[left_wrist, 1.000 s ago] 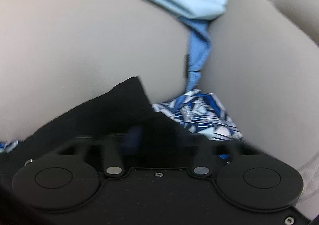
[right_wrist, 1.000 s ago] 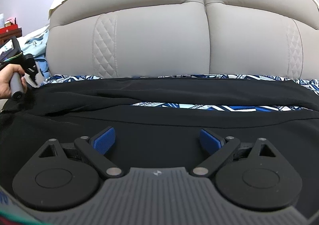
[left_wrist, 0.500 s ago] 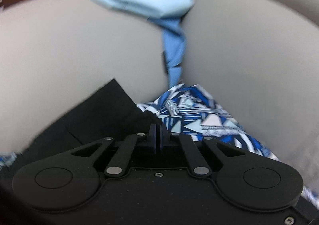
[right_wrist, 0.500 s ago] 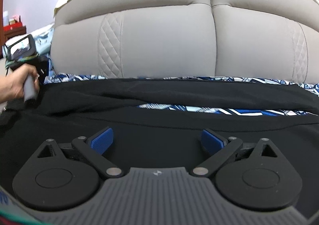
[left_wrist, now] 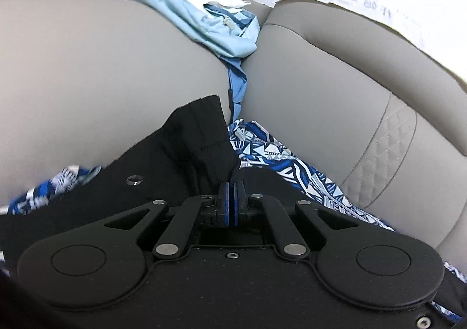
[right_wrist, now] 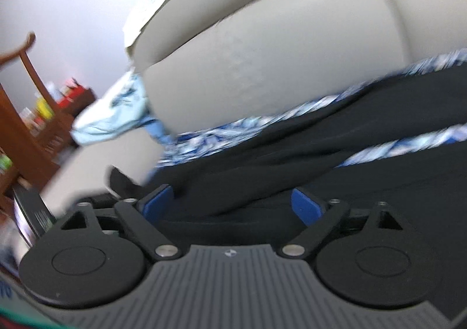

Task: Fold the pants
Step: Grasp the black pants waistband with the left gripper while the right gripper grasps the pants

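Black pants (left_wrist: 175, 159) are sprawled across the patterned sheet (left_wrist: 286, 159). Left tongs (left_wrist: 231, 192) are pinched tight on a pants corner; right tongs (right_wrist: 233, 203), just narrowing, gape above the fabric.

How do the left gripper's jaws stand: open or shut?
Shut. In the left wrist view the left gripper has its blue pads pressed together, pinching a raised corner of the black pants.

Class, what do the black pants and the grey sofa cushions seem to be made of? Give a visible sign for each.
Black pants: probably soft woven or knit fabric, matte; they crease and drape, with stitched seams. Grey sofa cushions: likely leather or faux leather, smooth with slight sheen, plus a diamond-quilted stitched panel.
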A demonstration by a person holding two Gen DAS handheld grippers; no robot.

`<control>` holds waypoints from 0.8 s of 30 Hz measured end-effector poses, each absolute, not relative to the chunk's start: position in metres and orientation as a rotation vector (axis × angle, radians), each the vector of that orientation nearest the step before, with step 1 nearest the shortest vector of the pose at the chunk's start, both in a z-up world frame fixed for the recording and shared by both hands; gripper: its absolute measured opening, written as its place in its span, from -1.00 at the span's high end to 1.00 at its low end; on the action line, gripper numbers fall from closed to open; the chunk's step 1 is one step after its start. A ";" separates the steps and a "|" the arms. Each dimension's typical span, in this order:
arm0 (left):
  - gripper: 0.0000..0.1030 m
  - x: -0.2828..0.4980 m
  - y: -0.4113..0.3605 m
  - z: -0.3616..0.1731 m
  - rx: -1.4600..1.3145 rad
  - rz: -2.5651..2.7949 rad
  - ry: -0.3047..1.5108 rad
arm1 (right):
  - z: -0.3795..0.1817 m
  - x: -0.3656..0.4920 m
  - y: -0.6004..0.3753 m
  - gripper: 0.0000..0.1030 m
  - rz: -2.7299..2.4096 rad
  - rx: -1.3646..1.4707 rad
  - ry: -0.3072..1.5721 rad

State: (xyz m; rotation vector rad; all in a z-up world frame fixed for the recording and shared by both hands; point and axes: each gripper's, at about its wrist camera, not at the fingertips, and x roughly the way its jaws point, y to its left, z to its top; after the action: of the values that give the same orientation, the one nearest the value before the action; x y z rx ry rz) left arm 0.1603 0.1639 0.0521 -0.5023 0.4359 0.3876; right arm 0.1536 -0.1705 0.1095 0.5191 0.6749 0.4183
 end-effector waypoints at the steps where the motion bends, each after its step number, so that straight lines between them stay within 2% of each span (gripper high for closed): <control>1: 0.94 0.158 0.165 0.051 -0.505 0.380 0.436 | 0.109 0.161 -0.160 -0.63 0.440 0.555 0.700; 7: 0.94 0.160 0.179 0.053 -0.540 0.340 0.452 | 0.090 0.208 -0.086 -0.19 0.508 0.691 0.859; 12: 0.94 0.157 0.184 0.051 -0.569 0.308 0.485 | 0.067 0.245 -0.041 -0.16 0.453 0.729 0.947; 18: 0.94 0.153 0.191 0.053 -0.573 0.274 0.491 | 0.054 0.277 -0.017 -0.19 0.340 0.704 0.961; 19: 0.94 0.153 0.192 0.054 -0.575 0.270 0.492 | 0.051 0.280 -0.017 0.00 0.330 0.713 0.967; 20: 0.95 0.152 0.194 0.054 -0.580 0.266 0.497 | 0.051 0.281 -0.018 0.40 0.320 0.719 0.971; 21: 0.96 0.152 0.195 0.054 -0.586 0.263 0.503 | 0.050 0.282 -0.017 0.62 0.305 0.712 0.977; 22: 0.95 0.150 0.197 0.054 -0.592 0.261 0.513 | 0.050 0.281 -0.016 0.73 0.290 0.702 0.973; 24: 0.93 0.148 0.201 0.055 -0.610 0.248 0.532 | 0.052 0.276 -0.016 0.80 0.280 0.688 0.940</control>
State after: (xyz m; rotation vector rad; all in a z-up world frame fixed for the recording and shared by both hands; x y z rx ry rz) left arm 0.1475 0.2014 0.0545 -0.6099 0.5316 0.2478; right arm 0.2759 -0.0158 0.0518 0.6883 0.9404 0.2796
